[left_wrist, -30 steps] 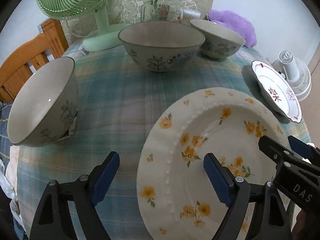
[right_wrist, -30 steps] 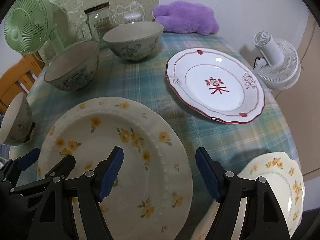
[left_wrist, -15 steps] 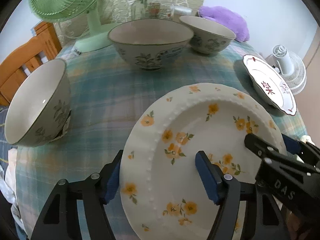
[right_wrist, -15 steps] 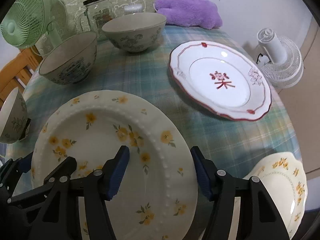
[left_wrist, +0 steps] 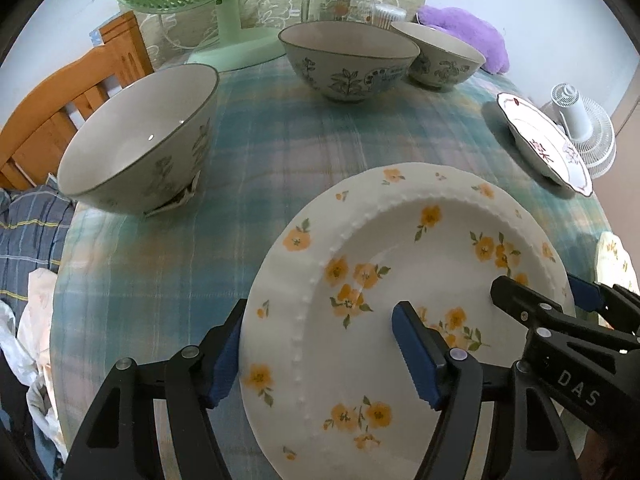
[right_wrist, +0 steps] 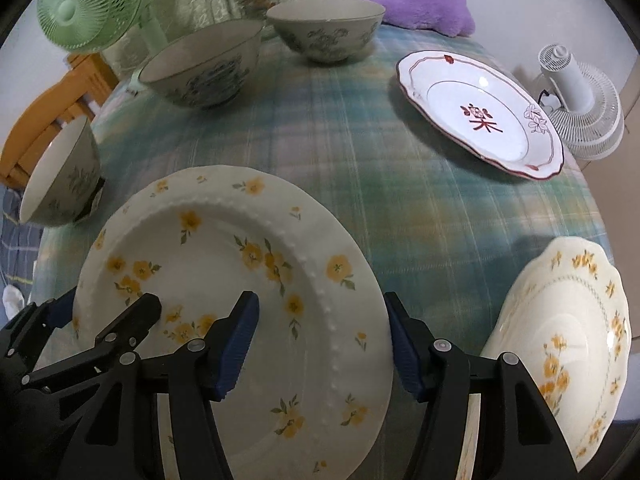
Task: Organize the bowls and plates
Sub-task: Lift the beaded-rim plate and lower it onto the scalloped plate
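Plaid-clothed table (left_wrist: pixel 280 160) with a yellow-flowered plate (left_wrist: pixel 400 280) at its near edge.
Left hand-held gripper (left_wrist: pixel 316 356) and right hand-held gripper (right_wrist: pixel 320 344) each straddle opposite plate rims, whether clamped I cannot tell; bare cloth beyond, bowls (left_wrist: pixel 348 60) farther back.

middle of the tablecloth (right_wrist: pixel 320 152) is wide open, but three bowls (left_wrist: pixel 348 60) crowd the far edge and the red-trimmed plate (right_wrist: pixel 480 116) probably blocks the right side
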Available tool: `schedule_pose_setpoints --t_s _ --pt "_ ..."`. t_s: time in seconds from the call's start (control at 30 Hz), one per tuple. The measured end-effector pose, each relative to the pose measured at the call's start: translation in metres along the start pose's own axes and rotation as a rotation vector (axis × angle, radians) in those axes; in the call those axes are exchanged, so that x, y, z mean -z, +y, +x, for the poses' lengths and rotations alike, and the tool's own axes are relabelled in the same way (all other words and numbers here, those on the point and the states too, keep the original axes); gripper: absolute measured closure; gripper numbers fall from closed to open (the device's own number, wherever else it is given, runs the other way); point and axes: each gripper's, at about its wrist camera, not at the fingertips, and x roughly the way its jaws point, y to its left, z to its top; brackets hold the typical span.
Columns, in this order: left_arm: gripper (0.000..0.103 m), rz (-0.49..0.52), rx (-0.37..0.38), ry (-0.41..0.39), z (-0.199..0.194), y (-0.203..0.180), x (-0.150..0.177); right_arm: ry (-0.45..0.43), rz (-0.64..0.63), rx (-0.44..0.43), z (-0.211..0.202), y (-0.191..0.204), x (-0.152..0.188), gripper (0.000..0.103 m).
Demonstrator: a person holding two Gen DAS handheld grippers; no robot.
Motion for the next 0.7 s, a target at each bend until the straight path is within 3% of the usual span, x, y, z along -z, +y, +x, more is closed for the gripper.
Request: schedule_pose_setpoints --t_s 0.7 --pt "0.032 -0.008 0.008 0.011 -0.013 0.000 0.013 0.017 0.013 0.053 -0.010 0.002 0.011 0.039"
